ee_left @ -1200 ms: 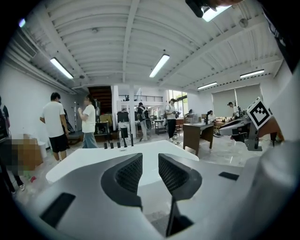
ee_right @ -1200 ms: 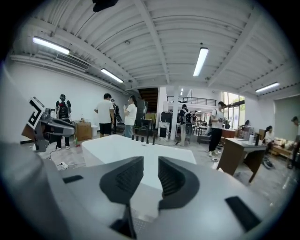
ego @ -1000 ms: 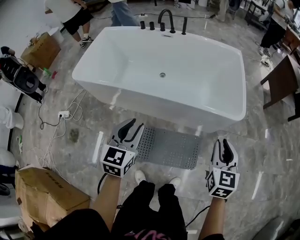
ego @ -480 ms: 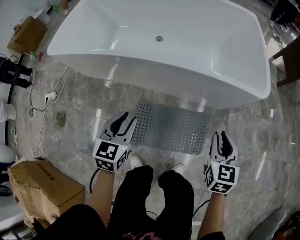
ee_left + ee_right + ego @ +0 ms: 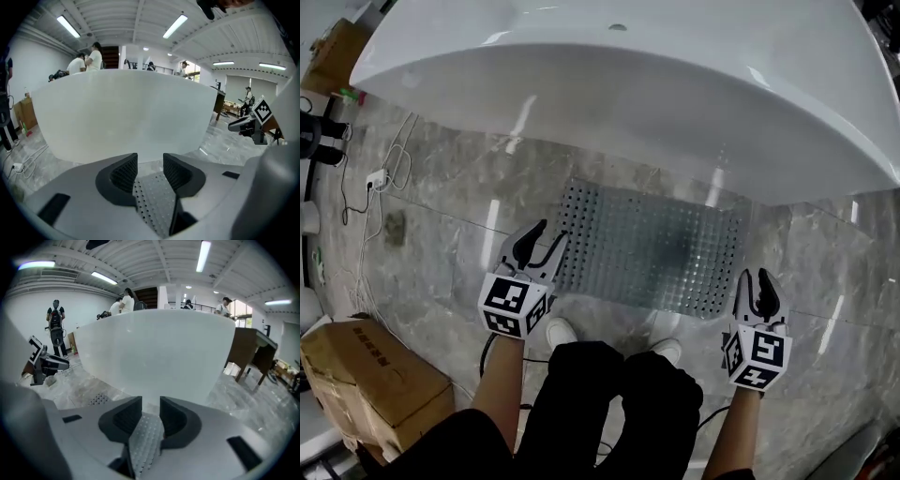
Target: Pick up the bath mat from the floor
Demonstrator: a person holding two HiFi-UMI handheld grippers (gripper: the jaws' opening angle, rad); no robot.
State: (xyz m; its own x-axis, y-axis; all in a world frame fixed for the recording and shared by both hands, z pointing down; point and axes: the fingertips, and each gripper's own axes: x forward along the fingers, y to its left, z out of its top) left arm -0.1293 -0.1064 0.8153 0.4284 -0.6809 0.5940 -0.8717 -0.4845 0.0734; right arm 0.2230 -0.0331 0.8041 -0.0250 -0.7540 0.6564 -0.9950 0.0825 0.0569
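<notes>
A grey perforated bath mat lies flat on the marble floor in front of the white bathtub. My left gripper hovers at the mat's near left corner. Its jaws are opening; the mat shows through the gap, below the pads, not pinched. My right gripper is just off the mat's near right corner. Its jaws are also opening by a small gap, and the mat lies beneath them, untouched. Seen along their own jaws, the left gripper and right gripper both face the tub wall.
The tub wall stands close behind the mat. A cardboard box sits at the near left. A power strip with cables lies on the floor at the left. The person's white shoes stand at the mat's near edge.
The head view has moved in and down, so the tub fills the top. Both grippers have come closer to the mat's near corners, and the left jaws stand wider apart.
</notes>
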